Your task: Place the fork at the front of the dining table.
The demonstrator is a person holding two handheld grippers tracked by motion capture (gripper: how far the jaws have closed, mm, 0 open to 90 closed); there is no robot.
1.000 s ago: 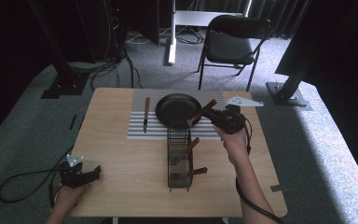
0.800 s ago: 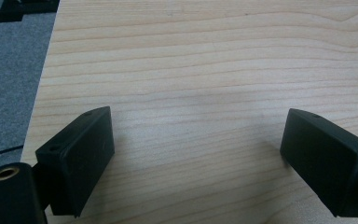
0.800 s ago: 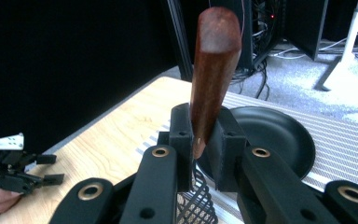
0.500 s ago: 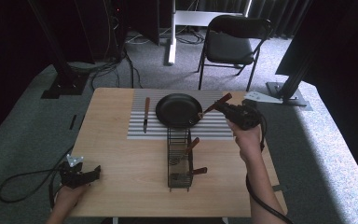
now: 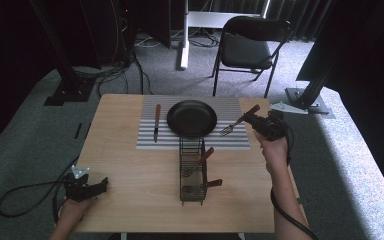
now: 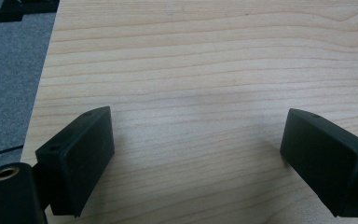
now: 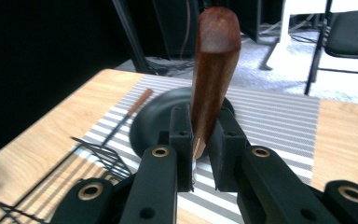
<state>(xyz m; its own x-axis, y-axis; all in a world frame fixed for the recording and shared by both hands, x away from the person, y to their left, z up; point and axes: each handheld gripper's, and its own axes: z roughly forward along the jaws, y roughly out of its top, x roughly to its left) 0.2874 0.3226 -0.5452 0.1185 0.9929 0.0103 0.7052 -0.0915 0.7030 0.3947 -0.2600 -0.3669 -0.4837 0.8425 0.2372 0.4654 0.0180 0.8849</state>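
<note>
High view, right of centre: right gripper point(image 5: 256, 122) clamps the fork point(image 5: 238, 121) by its stiff, light wooden handle; left gripper point(image 5: 96, 187), lower left, jaws apart.

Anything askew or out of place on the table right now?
Nothing damaged or spilled. The black round plate sits centred on the grey striped placemat, with the wooden-handled knife straight at its left. The wooden-handled fork isn't laid yet: the right gripper holds it, tilted, beside the plate.

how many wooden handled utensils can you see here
4: a knife on the striped mat left of the plate, a fork held in the right gripper, and two standing in the wire caddy. More may hide there.
</note>
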